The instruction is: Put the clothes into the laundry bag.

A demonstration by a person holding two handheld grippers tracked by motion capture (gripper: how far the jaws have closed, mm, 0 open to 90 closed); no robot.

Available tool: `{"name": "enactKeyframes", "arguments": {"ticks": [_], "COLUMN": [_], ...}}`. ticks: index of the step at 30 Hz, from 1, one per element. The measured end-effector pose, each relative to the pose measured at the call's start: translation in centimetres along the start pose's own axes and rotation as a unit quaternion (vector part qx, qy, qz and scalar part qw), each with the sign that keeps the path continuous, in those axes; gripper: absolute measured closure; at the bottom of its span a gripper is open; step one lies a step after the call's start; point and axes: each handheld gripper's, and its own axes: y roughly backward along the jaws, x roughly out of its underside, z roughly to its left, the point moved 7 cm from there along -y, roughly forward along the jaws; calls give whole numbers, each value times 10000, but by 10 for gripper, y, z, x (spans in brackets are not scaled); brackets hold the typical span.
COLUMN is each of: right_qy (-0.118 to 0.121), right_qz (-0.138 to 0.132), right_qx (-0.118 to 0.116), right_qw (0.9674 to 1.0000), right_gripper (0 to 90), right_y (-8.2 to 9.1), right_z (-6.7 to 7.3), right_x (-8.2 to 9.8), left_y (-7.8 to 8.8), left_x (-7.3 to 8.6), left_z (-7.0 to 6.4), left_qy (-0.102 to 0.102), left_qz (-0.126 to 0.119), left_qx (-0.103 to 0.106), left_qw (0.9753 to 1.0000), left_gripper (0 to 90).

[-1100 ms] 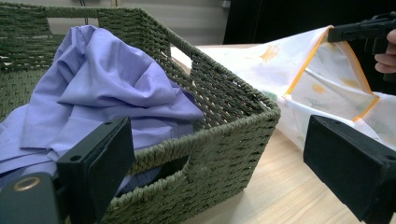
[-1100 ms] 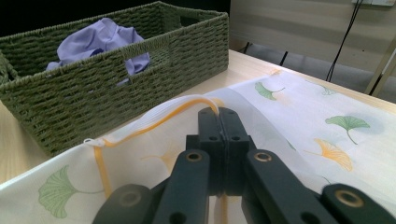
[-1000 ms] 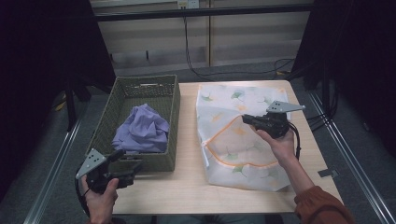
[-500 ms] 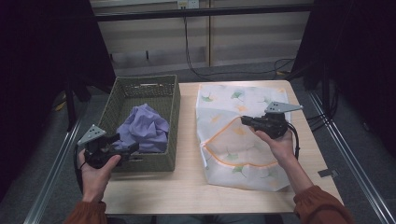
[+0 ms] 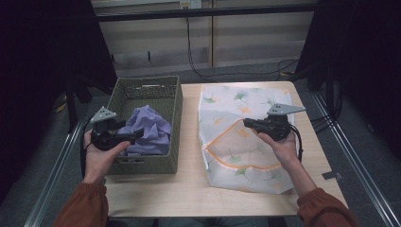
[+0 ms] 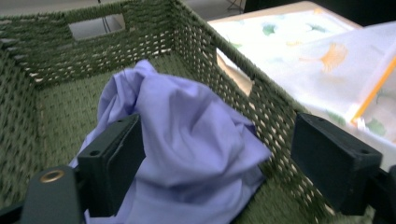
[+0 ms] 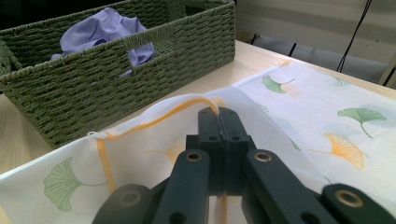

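A crumpled lavender cloth (image 5: 149, 132) lies in a green woven basket (image 5: 176, 118) at the table's left. My left gripper (image 5: 134, 136) reaches over the basket's left wall and points at the cloth. In the left gripper view the cloth (image 6: 196, 140) bulges between the jaws of the gripper (image 6: 219, 172). Those jaws have just been closing and still stand wide, not pressing on it. A white bag (image 5: 236, 99) printed with leaves lies to the right. My right gripper (image 5: 246, 122) is shut on its orange-trimmed opening edge (image 7: 154, 114), held slightly raised.
The basket (image 7: 116, 84) stands close beside the bag (image 7: 303, 93), with a narrow strip of wooden table (image 5: 189, 170) between them. A metal rail (image 5: 350, 156) runs along the table's right side. Dark floor and cables lie beyond the far edge.
My left hand has moved away from the person along the basket's left side and up, so the gripper now points at the cloth. The right hand and bag have stayed still.
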Motion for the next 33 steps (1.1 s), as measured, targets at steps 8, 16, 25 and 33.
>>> {"name": "enactKeyframes", "arguments": {"ticks": [8,16,25,33], "right_qy": [-17,-9,-76,-96], "right_qz": [25,68,112,127], "right_qx": [-35,-46,-66,-81], "right_qw": [10000,10000,9999,9998], "right_gripper": [900,900,900,900], "right_y": [-2,-3,-4,-5], "right_z": [1,1,0,0], "right_x": [1,2,4,5], "left_y": [-19,-44,-64,-81], "left_x": [-8,5,13,24], "left_z": [15,31,37,40], "left_qy": [65,-65,-103,-20], "left_qz": [45,660,1303,1758], "left_qx": [-93,-344,-304,-94], "left_qw": [9999,9972,9910,9844], "left_gripper": [165,162,129,84]}}
